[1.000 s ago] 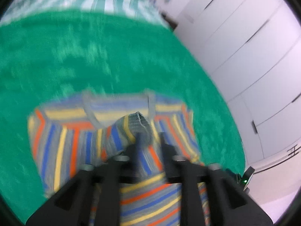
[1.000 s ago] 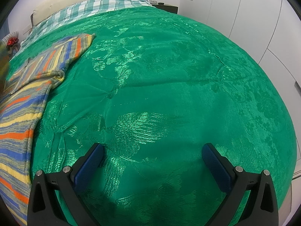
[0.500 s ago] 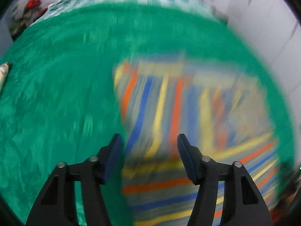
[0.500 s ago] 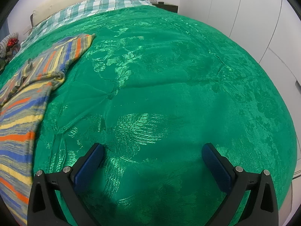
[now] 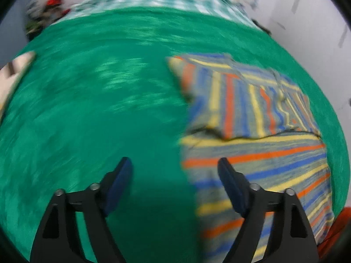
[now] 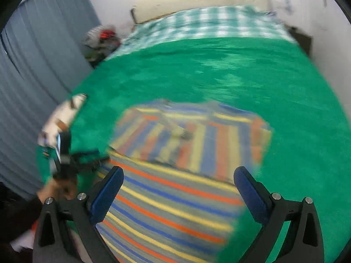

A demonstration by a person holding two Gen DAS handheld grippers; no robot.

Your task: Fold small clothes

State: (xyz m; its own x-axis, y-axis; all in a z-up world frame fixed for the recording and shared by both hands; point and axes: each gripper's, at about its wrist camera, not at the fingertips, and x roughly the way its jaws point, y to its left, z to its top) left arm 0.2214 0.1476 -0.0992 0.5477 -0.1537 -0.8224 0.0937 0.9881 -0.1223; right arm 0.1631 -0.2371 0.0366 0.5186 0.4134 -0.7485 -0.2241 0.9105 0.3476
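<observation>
A striped garment (image 5: 252,135) in blue, orange, yellow and grey lies flat on the green bedspread (image 5: 98,109), its upper part folded over the lower part. My left gripper (image 5: 173,175) is open and empty, hovering over the garment's left edge. My right gripper (image 6: 177,182) is open and empty above the garment's (image 6: 179,175) lower part. The left gripper also shows at the left of the right wrist view (image 6: 65,153). Both views are blurred.
A pale garment (image 6: 63,114) lies near the bed's left edge, also seen in the left wrist view (image 5: 13,70). A checked sheet (image 6: 208,22) and pillow lie at the head. Grey curtains (image 6: 33,65) hang left; clutter (image 6: 103,37) sits beside the bed.
My left gripper has let go of the garment's folded part, opened and swung left to its edge. My right gripper has swung left from bare bedspread to over the garment.
</observation>
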